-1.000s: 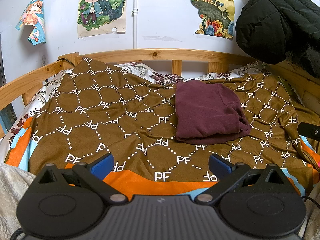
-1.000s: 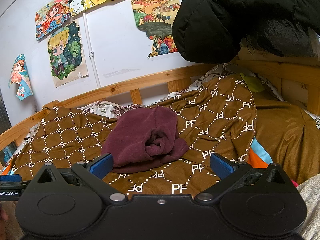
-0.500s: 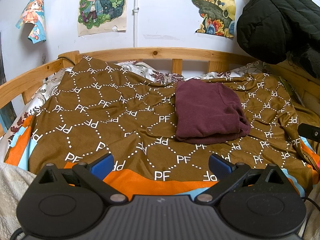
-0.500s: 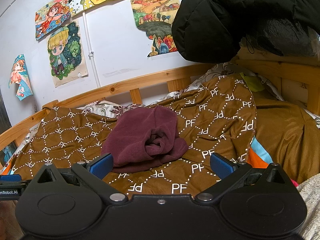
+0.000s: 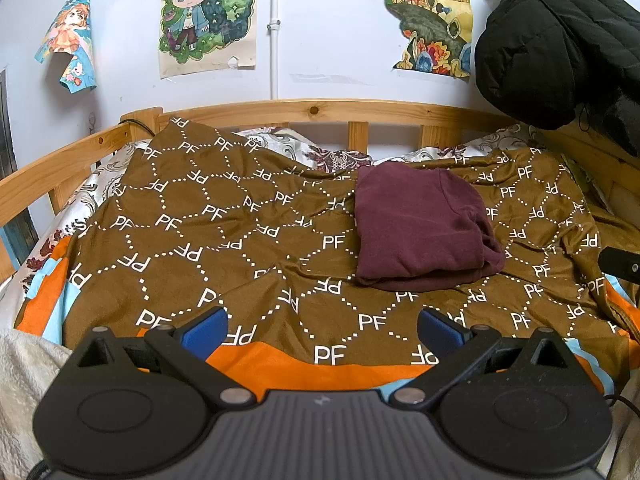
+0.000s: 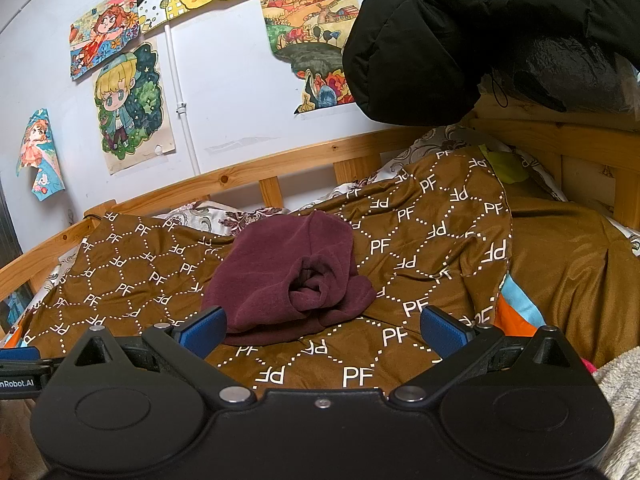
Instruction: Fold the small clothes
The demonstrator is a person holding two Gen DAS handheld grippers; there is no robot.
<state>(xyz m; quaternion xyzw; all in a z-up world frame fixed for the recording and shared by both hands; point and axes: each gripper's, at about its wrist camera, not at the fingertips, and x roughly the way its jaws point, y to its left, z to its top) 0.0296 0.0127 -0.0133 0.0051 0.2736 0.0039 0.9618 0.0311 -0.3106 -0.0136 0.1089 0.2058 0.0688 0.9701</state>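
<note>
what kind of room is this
Most likely a child's bedroom: a wooden bed frame with a brown blanket spread over it, cartoon posters on the wall, and a folded maroon garment lying on the blanket.

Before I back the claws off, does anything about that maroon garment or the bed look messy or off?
The maroon garment is folded flat on top, but its right end is bunched into a loose roll rather than a clean edge. The brown PF blanket under it is wrinkled. On the wall, the small poster at far left is curling away. Both claws are open, holding nothing.
</note>
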